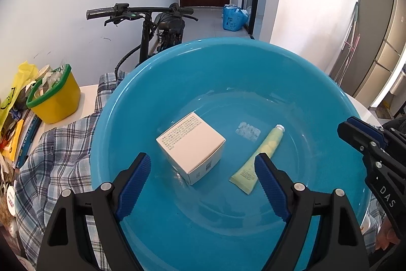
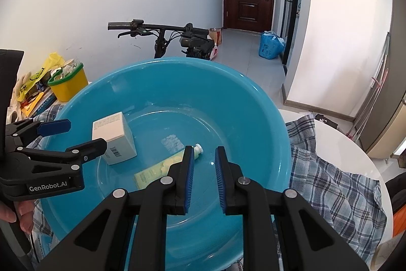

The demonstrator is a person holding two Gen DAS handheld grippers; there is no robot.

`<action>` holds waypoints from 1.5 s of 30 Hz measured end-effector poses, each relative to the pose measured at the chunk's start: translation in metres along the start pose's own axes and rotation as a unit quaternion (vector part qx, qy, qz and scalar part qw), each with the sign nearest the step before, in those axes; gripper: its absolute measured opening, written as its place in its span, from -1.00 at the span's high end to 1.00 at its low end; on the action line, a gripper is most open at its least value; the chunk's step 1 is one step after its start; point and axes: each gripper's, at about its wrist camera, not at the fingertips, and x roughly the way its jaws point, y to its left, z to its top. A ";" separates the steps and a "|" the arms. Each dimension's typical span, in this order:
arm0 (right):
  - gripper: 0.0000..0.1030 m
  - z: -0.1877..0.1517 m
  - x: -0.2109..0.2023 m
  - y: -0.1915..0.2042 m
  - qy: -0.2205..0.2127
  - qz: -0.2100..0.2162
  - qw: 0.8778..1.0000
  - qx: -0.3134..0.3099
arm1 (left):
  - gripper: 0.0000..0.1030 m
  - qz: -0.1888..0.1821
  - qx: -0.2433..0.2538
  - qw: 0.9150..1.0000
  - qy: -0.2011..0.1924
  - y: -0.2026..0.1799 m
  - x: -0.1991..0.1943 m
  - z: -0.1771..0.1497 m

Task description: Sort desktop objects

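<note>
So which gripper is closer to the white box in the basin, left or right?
Left. The left gripper hovers right over the white box, jaws wide either side of it. The right gripper sits beyond the tube, farther off.

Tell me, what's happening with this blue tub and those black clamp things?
A person holds a pair of tongs in each hand over a blue basin that sits on a plaid cloth. A white box and a pale green tube lie apart on the basin's bottom. The left tongs stand open above the box, gripping nothing. The right tongs are nearly closed and empty, hovering beside the tube. Neither item is being touched.
</note>
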 end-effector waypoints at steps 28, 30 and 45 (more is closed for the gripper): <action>-0.85 0.017 -0.098 -0.013 -0.223 -0.066 0.971 0.047 | -1.00 0.017 -0.012 0.929 -0.370 0.001 -0.149 -0.008; -1.00 0.018 -0.106 -0.012 -0.239 -0.066 0.968 0.040 | -1.00 0.012 -0.016 0.928 -0.371 0.002 -0.152 -0.009; -1.00 0.022 -0.119 0.007 -0.270 -0.085 0.959 -0.003 | -1.00 0.020 0.003 0.916 -0.401 -0.007 -0.165 -0.019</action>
